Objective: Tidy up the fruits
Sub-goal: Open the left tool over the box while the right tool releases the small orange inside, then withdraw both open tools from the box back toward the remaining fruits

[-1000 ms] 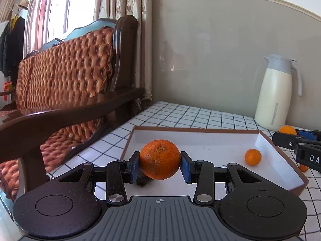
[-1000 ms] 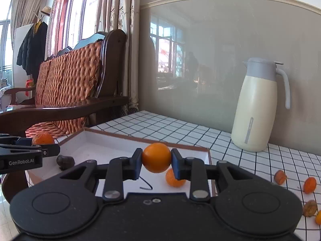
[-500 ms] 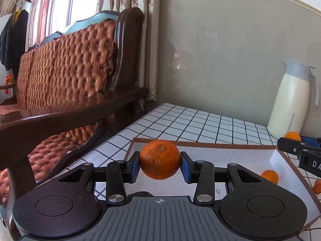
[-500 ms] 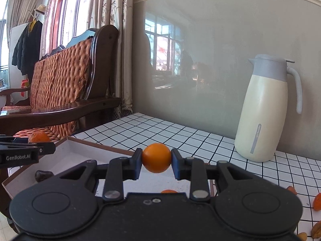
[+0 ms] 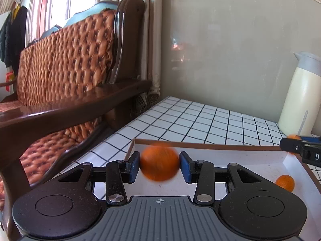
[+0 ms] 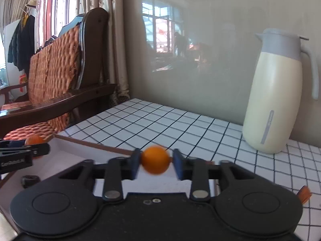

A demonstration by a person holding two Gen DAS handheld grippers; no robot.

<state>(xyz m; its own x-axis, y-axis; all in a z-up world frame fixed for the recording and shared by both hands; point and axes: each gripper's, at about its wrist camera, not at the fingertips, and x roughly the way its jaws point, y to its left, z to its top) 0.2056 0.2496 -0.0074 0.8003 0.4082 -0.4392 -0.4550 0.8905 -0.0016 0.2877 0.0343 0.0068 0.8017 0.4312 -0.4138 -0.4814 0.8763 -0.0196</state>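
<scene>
Nearest to us, our left gripper (image 5: 159,165) has its blue pads closed on a large orange (image 5: 159,161), blurred in this frame, held above the near-left part of the white tray (image 5: 230,160). Our right gripper (image 6: 156,161) is pinched on a smaller orange (image 6: 155,159) over the tray's far right edge; in the left wrist view that gripper shows at the right margin above the tray's right wall.

Inside the tray, a small orange (image 5: 284,182) lies on the floor against the right wall, and a dark lump (image 6: 30,180) sits near the left end; we cannot tell what it is. The tray floor between them is bare white, with room under both grippers.

Beyond the tray's brown far rim the tiled worktop (image 5: 200,120) runs back to the grey wall (image 5: 230,50). The cream jug (image 6: 274,104) stands at the worktop's far right corner, well apart from the tray. An orange-brown piece (image 6: 304,193) lies on the tiles right of the tray. Off the worktop's left edge stands the wooden sofa (image 5: 70,60), its armrest close to that edge.

Compared with a second ago, both grippers have dropped lower and closer to the tray's near side, the far rim now sits higher in view, and both oranges remain gripped.
</scene>
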